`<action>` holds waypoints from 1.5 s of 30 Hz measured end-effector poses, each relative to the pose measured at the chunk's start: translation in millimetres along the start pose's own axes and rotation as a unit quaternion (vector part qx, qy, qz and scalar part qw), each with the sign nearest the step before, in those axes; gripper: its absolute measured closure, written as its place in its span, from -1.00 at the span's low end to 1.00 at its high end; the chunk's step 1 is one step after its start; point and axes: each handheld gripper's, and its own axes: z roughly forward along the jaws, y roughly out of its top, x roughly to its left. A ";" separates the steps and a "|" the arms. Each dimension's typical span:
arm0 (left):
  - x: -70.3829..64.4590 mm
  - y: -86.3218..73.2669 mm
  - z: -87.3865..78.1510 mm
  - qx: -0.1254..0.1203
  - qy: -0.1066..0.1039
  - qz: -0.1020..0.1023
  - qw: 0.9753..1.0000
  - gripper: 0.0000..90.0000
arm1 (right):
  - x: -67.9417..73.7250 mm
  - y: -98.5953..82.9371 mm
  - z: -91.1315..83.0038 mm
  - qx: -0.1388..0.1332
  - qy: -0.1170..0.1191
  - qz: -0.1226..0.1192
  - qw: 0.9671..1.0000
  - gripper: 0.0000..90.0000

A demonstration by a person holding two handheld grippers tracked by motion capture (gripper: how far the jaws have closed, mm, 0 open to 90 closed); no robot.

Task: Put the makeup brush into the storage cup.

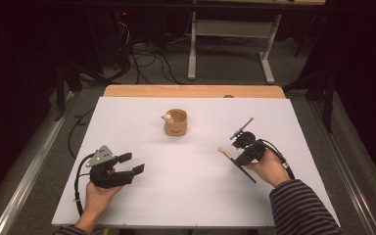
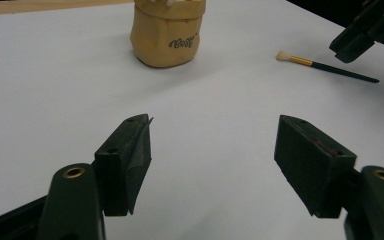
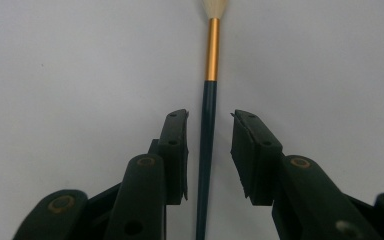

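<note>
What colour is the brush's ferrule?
Gold, between the dark teal handle and pale bristles of the brush; clearest in the right gripper view.

High view: above the table's 6 o'clock edge, looking forward and down.
Left gripper view: low, close, facing 1 o'clock.
Right gripper view: close above the brush.
Shared: brush, white tabletop.

From my right tongs' camera, the thin dark-handled paintbrush with the gold ferrule loses its pale bristle tip at the top edge and its handle end at the bottom. My left tongs' camera crops the tan cup's rim; its small lettering is unreadable.
</note>
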 end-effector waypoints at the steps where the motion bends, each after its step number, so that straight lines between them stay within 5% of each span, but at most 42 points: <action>1: 0.0 0.0 0.0 0.000 0.000 0.000 1.000 -0.30 | 0.2 0.1 0.7 0.005 0.000 -0.001 1.000 0.56; 24: 0.0 -0.3 0.6 0.001 0.000 -0.001 1.000 -0.30 | 0.7 0.9 20.7 0.048 0.003 0.004 0.999 0.74; 45: -0.7 -0.5 0.5 0.002 0.001 0.000 1.000 -0.30 | 1.9 -1.1 19.2 0.037 0.010 0.003 0.999 0.90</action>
